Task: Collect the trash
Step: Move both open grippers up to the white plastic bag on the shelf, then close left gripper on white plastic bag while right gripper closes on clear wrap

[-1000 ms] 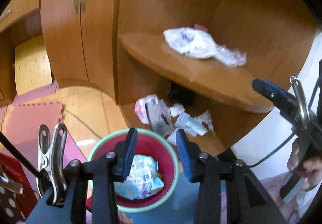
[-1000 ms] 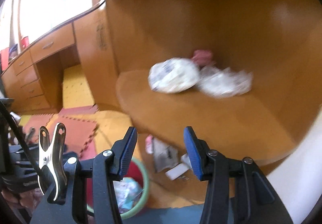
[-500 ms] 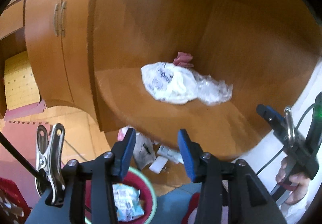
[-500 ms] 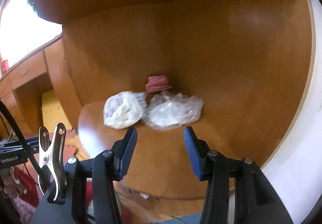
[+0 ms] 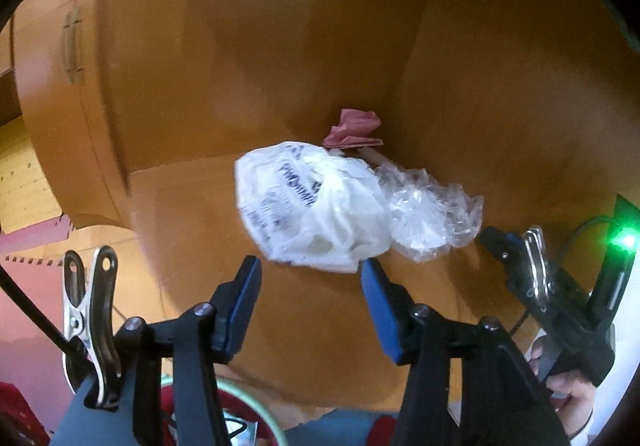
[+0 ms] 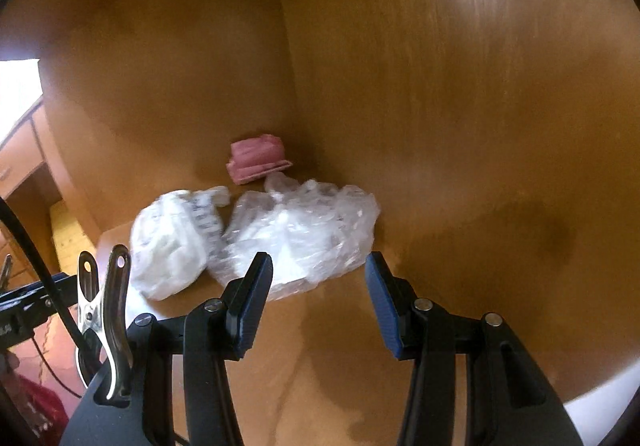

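A crumpled white plastic bag with blue print (image 5: 312,205) lies on a wooden shelf (image 5: 320,326), with a crumpled clear plastic wrap (image 5: 432,217) touching its right side and a pink wrapper (image 5: 354,127) behind in the corner. My left gripper (image 5: 310,278) is open and empty, its tips just short of the white bag. My right gripper (image 6: 318,278) is open and empty, its tips at the near edge of the clear wrap (image 6: 304,238). The white bag (image 6: 172,246) and pink wrapper (image 6: 258,157) show there too. The right gripper also shows at the right of the left wrist view (image 5: 520,250).
The shelf sits in a wooden alcove with a back wall (image 6: 180,85) and side wall (image 6: 460,85). The green rim of a red bin (image 5: 256,410) with trash shows below the shelf. Cabinet doors (image 5: 72,45) and pink floor mats (image 5: 28,230) lie to the left.
Both grippers have risen from the bin and floor litter and moved in toward the shelf. The bags now sit close in front of the open jaws; the bin has dropped almost out of view.
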A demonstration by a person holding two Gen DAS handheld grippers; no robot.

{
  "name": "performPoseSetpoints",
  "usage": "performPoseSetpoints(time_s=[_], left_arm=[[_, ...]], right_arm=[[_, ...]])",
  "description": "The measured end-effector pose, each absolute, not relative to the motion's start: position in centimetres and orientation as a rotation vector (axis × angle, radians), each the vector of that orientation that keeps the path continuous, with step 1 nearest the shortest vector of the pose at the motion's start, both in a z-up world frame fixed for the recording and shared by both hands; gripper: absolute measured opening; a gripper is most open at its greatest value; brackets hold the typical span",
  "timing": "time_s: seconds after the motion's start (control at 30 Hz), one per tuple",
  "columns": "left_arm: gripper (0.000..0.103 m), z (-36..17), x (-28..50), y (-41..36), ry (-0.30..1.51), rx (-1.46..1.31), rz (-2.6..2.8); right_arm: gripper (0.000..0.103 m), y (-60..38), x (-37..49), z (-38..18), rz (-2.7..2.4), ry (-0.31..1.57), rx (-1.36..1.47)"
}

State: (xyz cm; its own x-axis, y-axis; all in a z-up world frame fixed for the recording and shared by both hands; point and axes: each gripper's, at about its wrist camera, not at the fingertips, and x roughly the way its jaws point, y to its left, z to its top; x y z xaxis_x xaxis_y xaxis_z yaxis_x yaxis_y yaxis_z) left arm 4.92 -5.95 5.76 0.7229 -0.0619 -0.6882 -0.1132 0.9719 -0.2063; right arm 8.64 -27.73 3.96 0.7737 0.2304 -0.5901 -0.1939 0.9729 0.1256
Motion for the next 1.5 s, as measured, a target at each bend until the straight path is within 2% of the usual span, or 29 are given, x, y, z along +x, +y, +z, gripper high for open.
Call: performPoseSetpoints(time_s=[0.1,0.47,0.53,0.7,1.03,1.13,1.2,1.27,1.5], left_arm=[[0.056,4.9,6.9,-6.8,0.769,-0.228,0.005],[0.055,2.2,12.4,-8.0,0.800,-0.199,0.021],[0.053,1.7,12.6,-8.2,0.818,-0.169,0.033],[0.033,0.7,12.1,-8.2,0.841,-0.143,0.031],[0.030,0.9,7.8,-7.3,0.846,-0.141,-0.021],[0.036,2.3,6.9,-6.7,0.802,-0.141,-0.021],[0.054,3.4,6.6,-6.1,0.770,-0.145,-0.010],[0.063,4.1,6.7,-5.3,0.743,-0.153,0.010],[0.065,2.3,9.8,-2.9,0.826,-0.210,0.048]], right_arm=[[0.054,-28.2,9.6,2.9,0.227,0.683,0.114],[0.054,-27.4,10.9,1.9,0.200,0.730,0.144],[0.054,-27.3,11.1,1.7,0.200,0.739,0.150],[0.054,-27.2,11.2,1.4,0.205,0.751,0.159],[0.054,-27.8,11.4,1.1,0.195,0.761,0.199],[0.055,-28.1,11.6,1.0,0.188,0.762,0.226],[0.063,-28.3,11.9,1.1,0.181,0.760,0.251],[0.072,-28.6,12.4,1.1,0.174,0.755,0.278],[0.074,-28.3,14.2,0.3,0.189,0.784,0.312]])
